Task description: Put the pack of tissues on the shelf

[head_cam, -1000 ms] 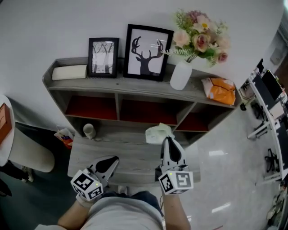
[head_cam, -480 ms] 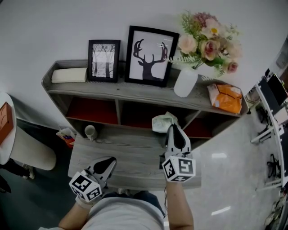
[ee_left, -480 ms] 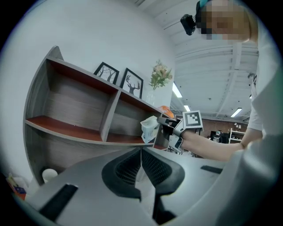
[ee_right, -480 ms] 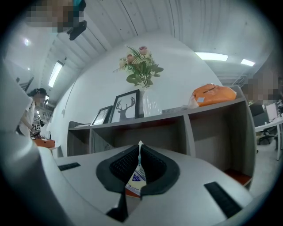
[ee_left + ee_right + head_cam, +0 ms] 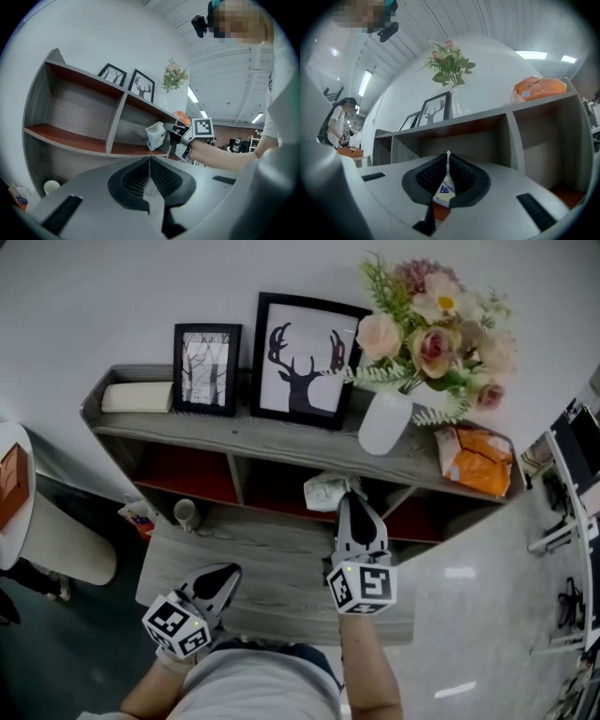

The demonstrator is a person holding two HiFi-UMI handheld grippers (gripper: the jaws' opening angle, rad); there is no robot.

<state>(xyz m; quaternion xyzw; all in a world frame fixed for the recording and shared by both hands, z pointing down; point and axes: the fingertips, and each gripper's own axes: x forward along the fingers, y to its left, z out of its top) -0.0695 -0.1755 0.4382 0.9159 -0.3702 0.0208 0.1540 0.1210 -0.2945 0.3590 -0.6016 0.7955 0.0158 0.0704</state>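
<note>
**Tissue pack held at the mouth of the middle compartment**

The right gripper has its jaws pinched tight on the pack of tissues, gripping it by a thin edge so that the body of the pack juts out ahead of the jaws; held that way, I'd judge, the pack can go into the shelf first. The pack hangs in the air at the front edge of the middle compartment, just under the top board, resting on nothing.

In the right gripper view the pack shows as a sliver between the closed pads, with a small blue label on it; the print is too small to read.

The left gripper sits low near the front edge of the lower board, jaws together with nothing between them; probably just kept out of the way.

The top board is crowded: a white box at its left end, a small frame, a deer picture, a vase of flowers, and an orange bag at its right end; that likely explains aiming for a compartment. The bag's print can't be read; the cubes on the grippers carry only square patterns, no words.
</note>
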